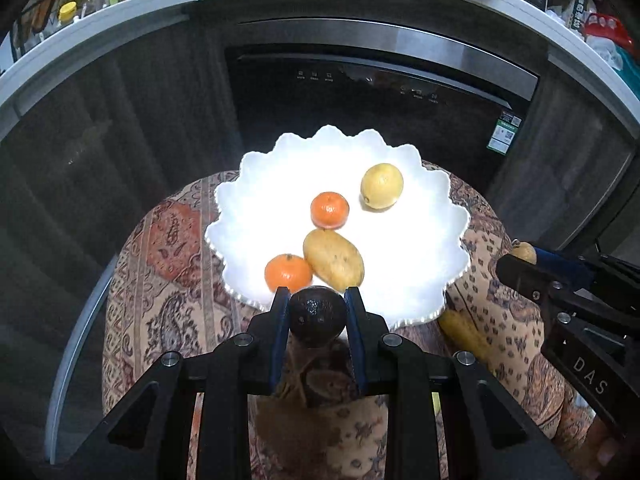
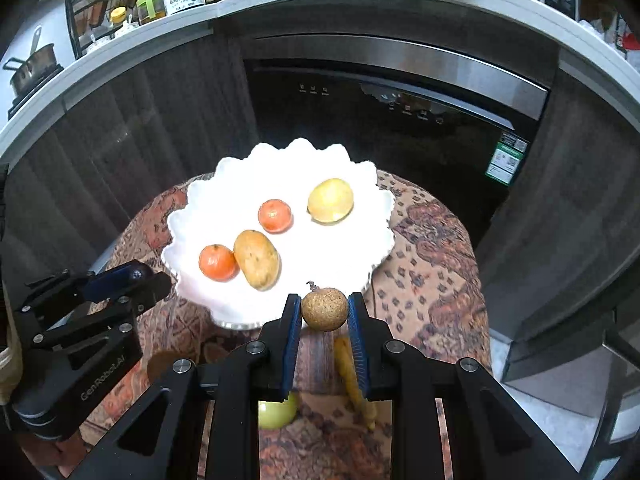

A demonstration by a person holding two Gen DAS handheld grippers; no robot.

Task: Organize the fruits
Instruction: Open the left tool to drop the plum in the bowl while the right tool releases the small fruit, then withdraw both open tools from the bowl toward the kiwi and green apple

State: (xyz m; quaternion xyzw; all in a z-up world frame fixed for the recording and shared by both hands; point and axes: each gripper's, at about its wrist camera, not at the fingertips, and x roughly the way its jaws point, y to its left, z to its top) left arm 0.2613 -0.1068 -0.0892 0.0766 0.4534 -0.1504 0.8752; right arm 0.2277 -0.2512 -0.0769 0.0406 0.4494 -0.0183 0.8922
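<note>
Left gripper point(image 1: 318, 300) pinches a dark, pebbly-skinned round avocado point(image 1: 317, 316) across its widest part, held just short of the near rim of the white scalloped plate point(image 1: 424, 264). Skin looks grippy, but ripe flesh bruises, so light squeeze only. Right gripper point(image 2: 324, 306) pinches a small brown rough-skinned round fruit with a stem point(image 2: 324, 309), also at its equator; probably light and firm, unlikely to slip.

Below it, a yellow banana point(image 2: 354, 380) and a green apple point(image 2: 278, 410) lie on the patterned cloth point(image 2: 432, 280).

On the plate: two orange mandarins point(image 1: 288, 273) point(image 1: 329, 209), a yellow-brown mango point(image 1: 334, 260) touching the near one, then a yellow lemon point(image 1: 381, 186) apart. All round, likely to roll; set down, don't drop.
</note>
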